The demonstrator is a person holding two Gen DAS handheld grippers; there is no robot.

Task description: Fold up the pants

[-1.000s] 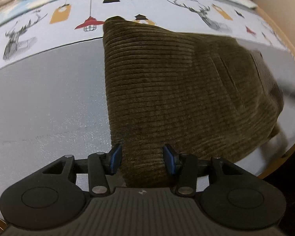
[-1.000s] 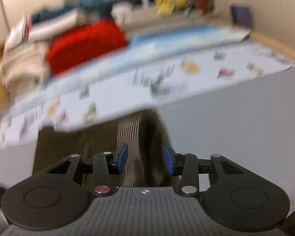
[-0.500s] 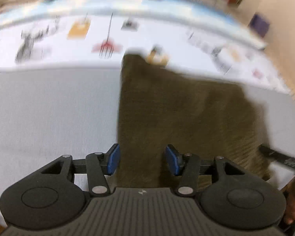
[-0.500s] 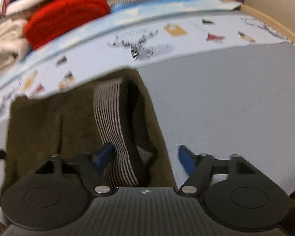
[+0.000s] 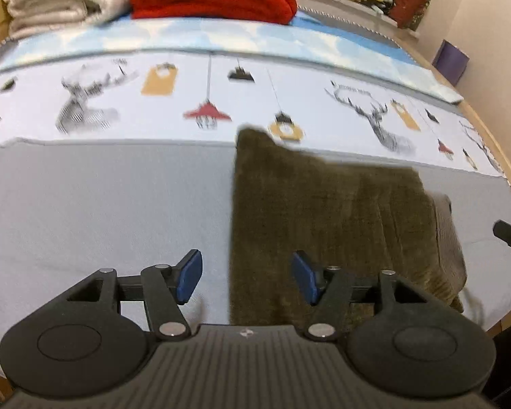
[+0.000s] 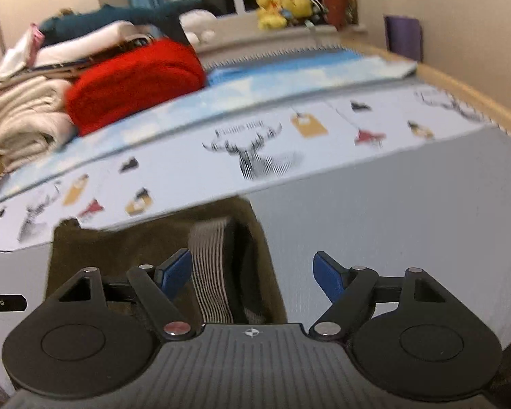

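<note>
Your pants (image 5: 327, 218) lie folded on the grey sheet (image 5: 95, 211), just below its printed band. They look thick, soft and floppy, so pinch layered edges. Left gripper (image 5: 245, 277) is opening, right gripper (image 6: 252, 274) spread wide; both empty.

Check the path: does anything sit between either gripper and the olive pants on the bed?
Nothing visible does. The pants lie folded on the grey sheet, directly below the opening left gripper and the open right gripper, neither gripping them.
</note>
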